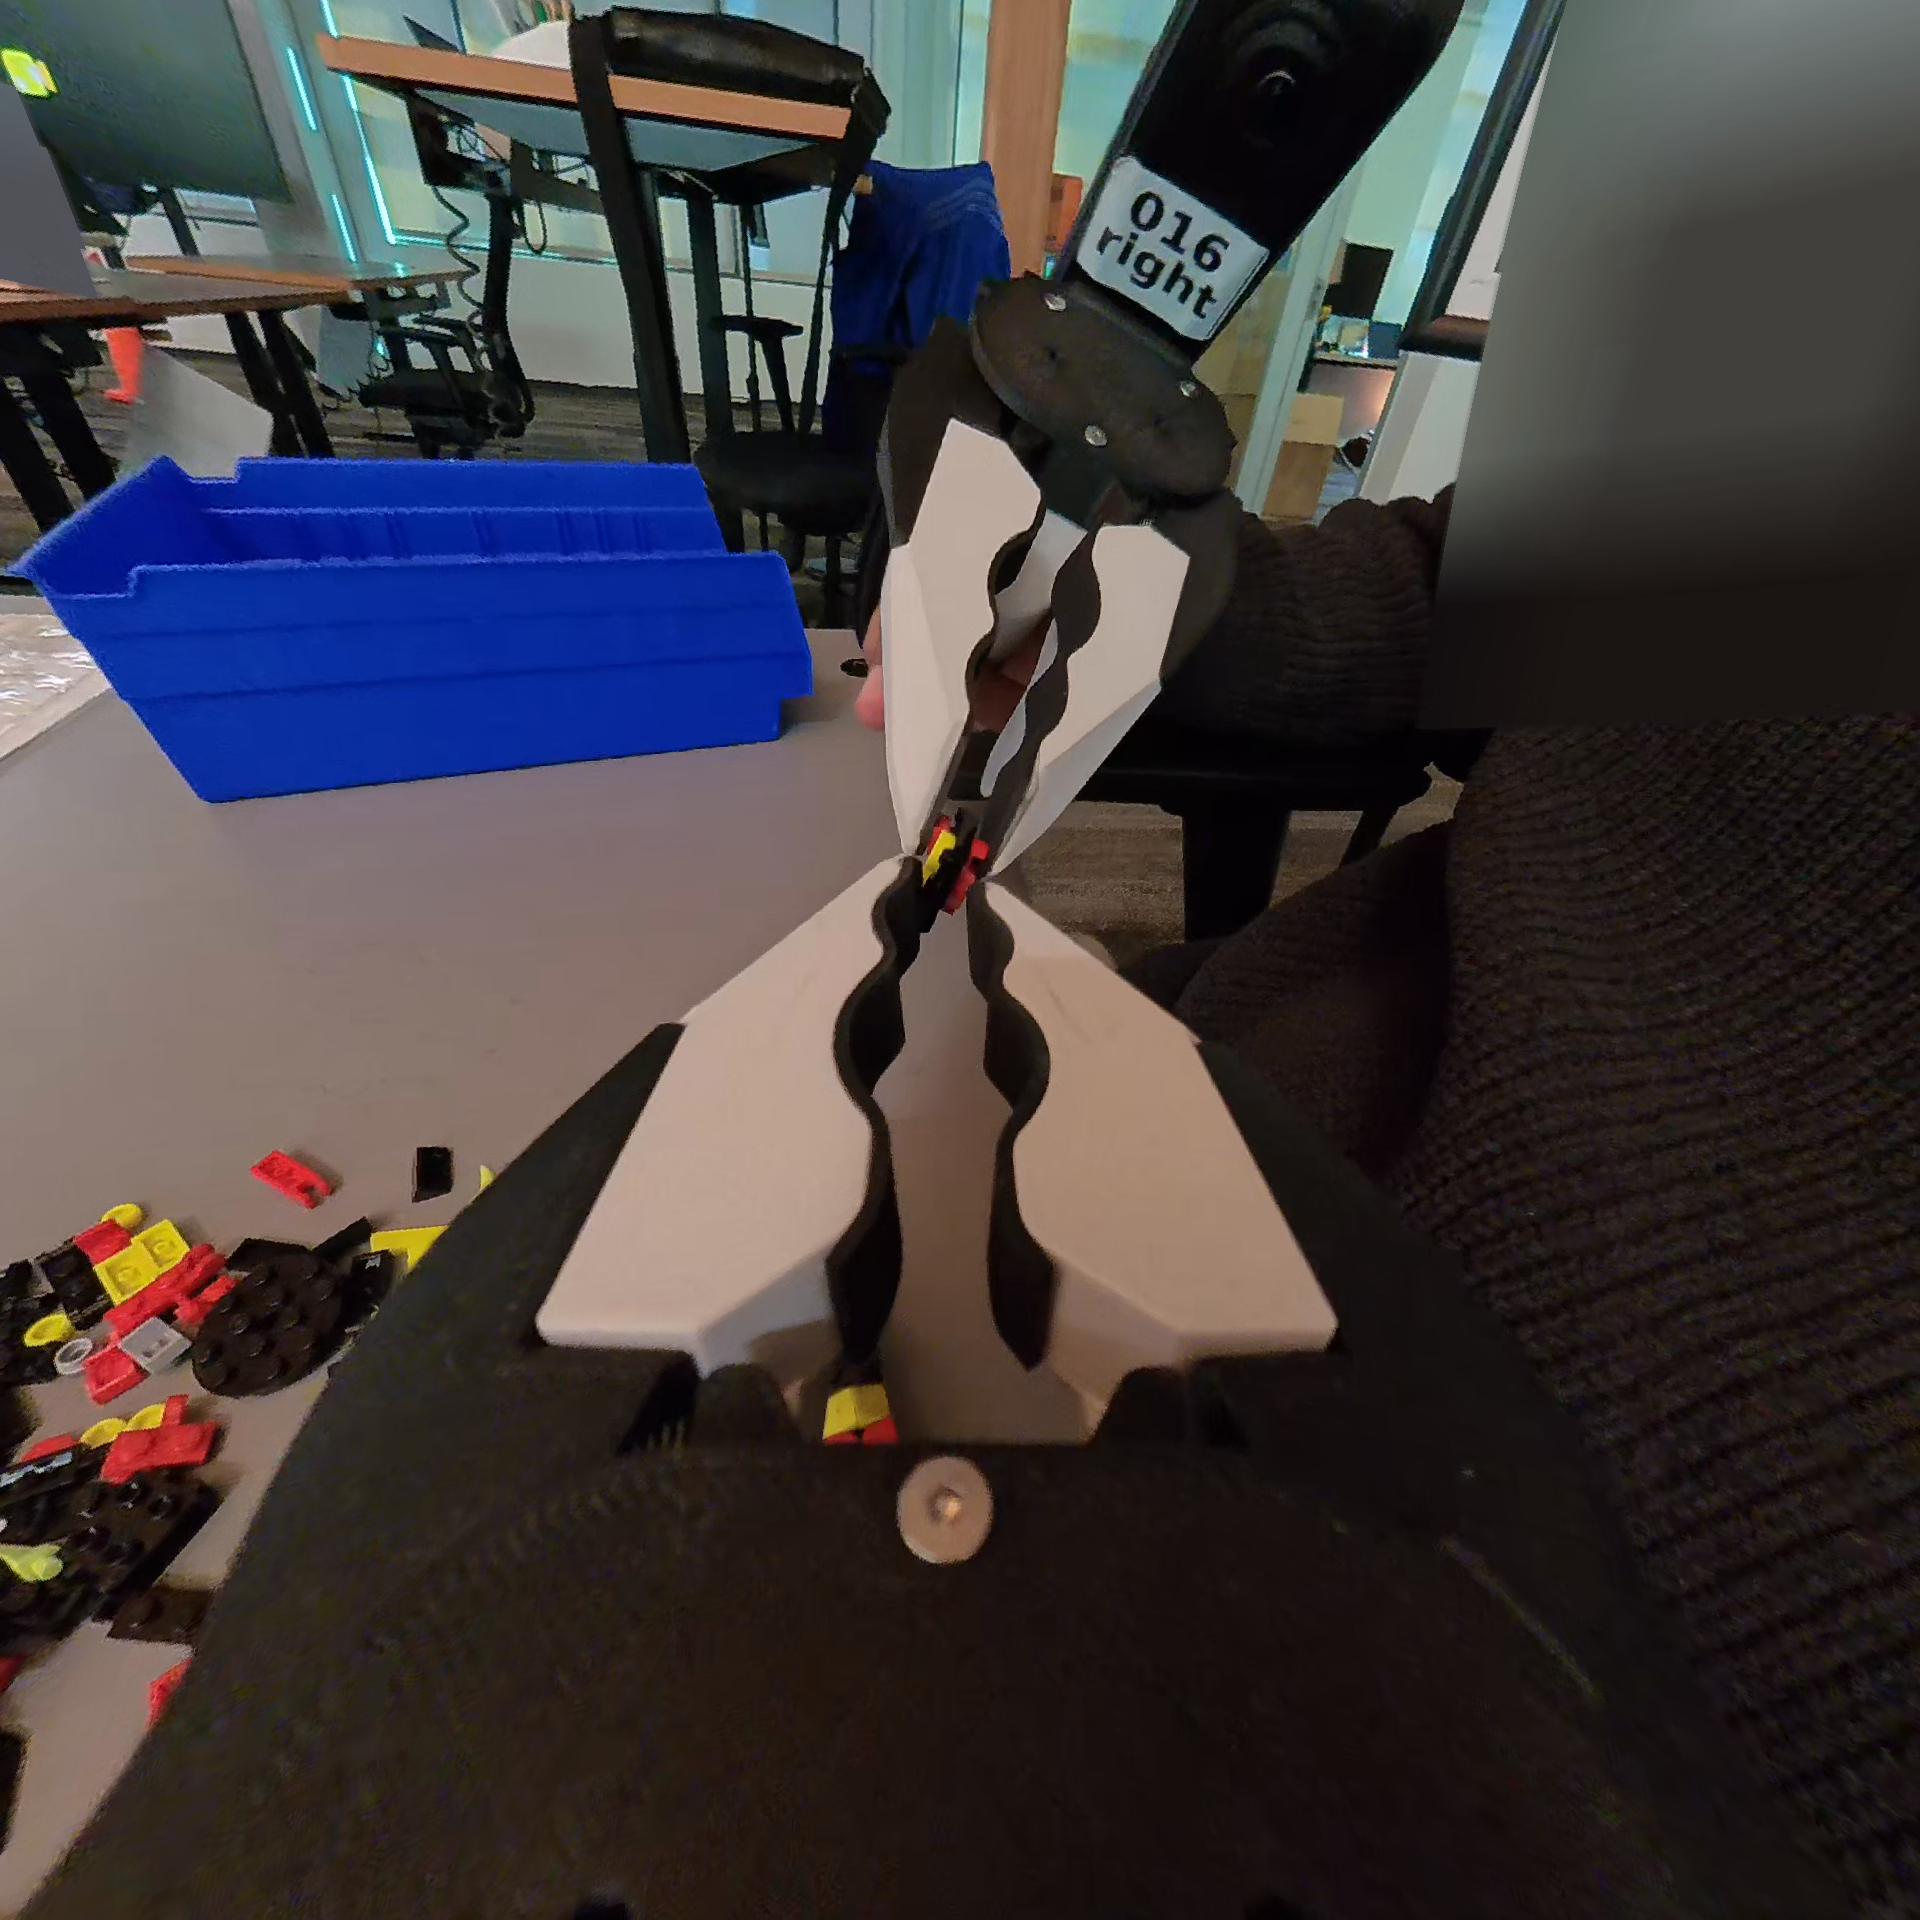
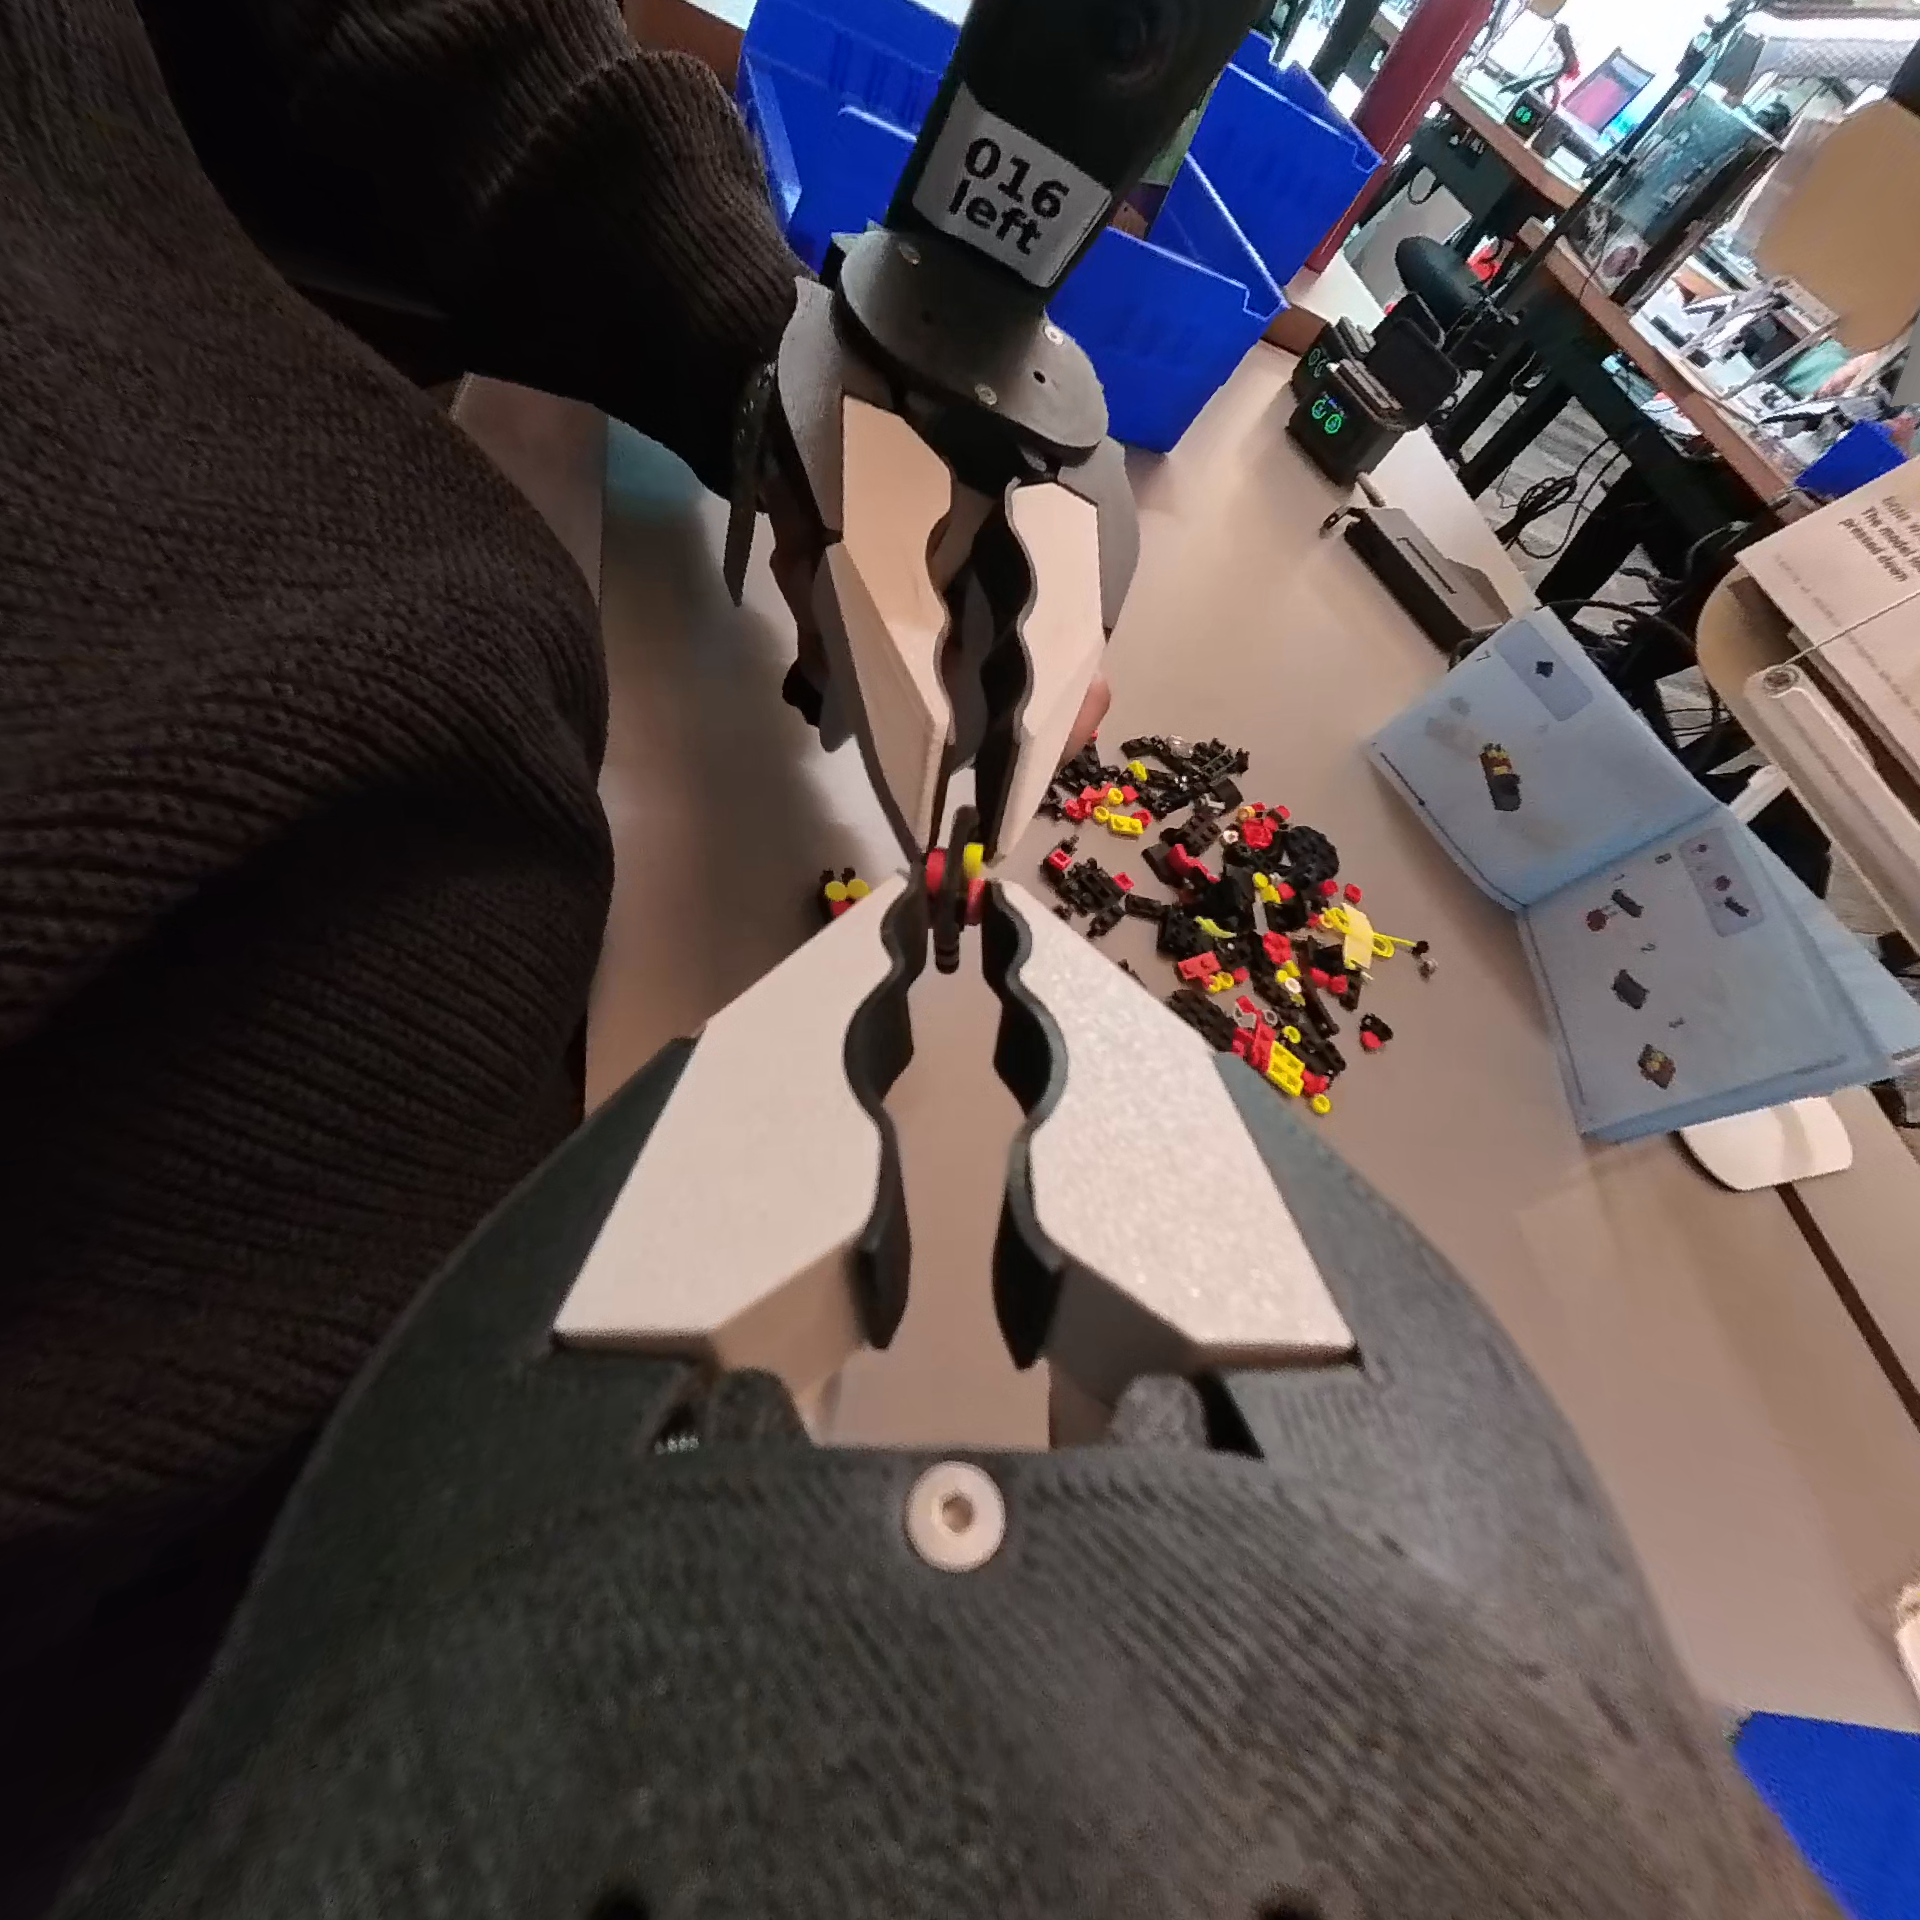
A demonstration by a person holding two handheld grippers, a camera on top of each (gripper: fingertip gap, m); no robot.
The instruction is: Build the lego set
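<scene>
— Above the grey table (image 2: pixel 1351 1299), where is the lego assembly (image 1: pixel 948 862)?
— Pinched tip to tip — the left gripper (image 1: pixel 940 904) and right gripper (image 2: pixel 951 914) are both clamped on it.
— Materials?
— Studded red, yellow and black plastic; wavy black pads on white fingers (image 1: pixel 748 1143). Loose bricks (image 2: pixel 1226 914) lie well apart.

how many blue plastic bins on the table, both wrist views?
2. The nearer blue plastic bin sits at the grey table's far edge; the second blue bin is directly behind it. More may be hidden behind the grippers.
</scene>
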